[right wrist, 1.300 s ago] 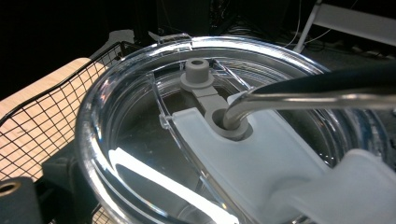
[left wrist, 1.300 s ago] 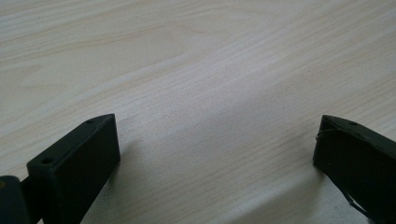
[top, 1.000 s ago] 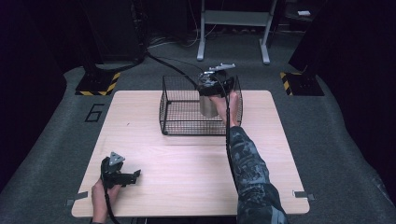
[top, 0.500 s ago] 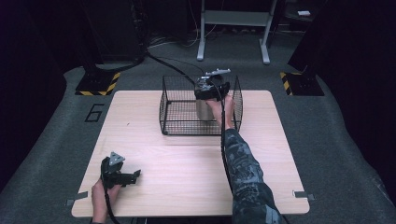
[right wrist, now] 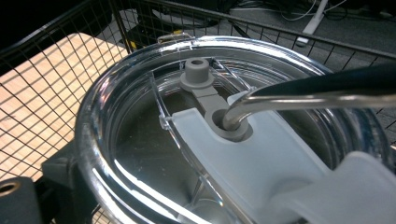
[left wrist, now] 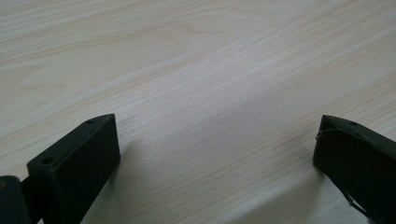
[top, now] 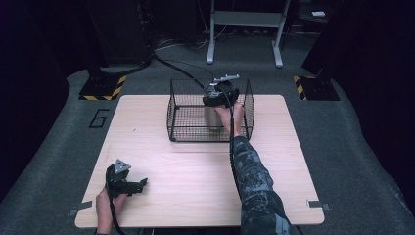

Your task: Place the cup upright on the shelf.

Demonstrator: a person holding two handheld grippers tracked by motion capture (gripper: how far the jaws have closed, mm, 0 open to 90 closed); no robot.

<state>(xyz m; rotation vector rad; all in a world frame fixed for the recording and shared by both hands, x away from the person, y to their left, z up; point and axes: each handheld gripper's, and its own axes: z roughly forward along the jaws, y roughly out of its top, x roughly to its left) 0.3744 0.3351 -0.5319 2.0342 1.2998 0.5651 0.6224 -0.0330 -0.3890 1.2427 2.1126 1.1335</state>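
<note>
Moved: right gripper (top: pixel 215 105) with tumbler (right wrist: pixel 224 140) has gone deeper into the basket (top: pixel 176 110).
Right jaws: clenched on tumbler.
Left gripper (top: pixel 134 186): jaws released, low over tabletop (top: pixel 195 171).

The left gripper (top: pixel 128 182) is black, with a grey three-cornered plate (top: pixel 121 165) on top and a black cable (top: pixel 113 215) trailing back past the hand. Its two jaws are flat black blocks, one with small holes along its edge. The right gripper (top: pixel 220 94) is black too, topped by a pale grey plate (top: pixel 226 78); a black cable (top: pixel 232 142) trails behind it along a camouflage-patterned sleeve (top: pixel 254 186).
</note>
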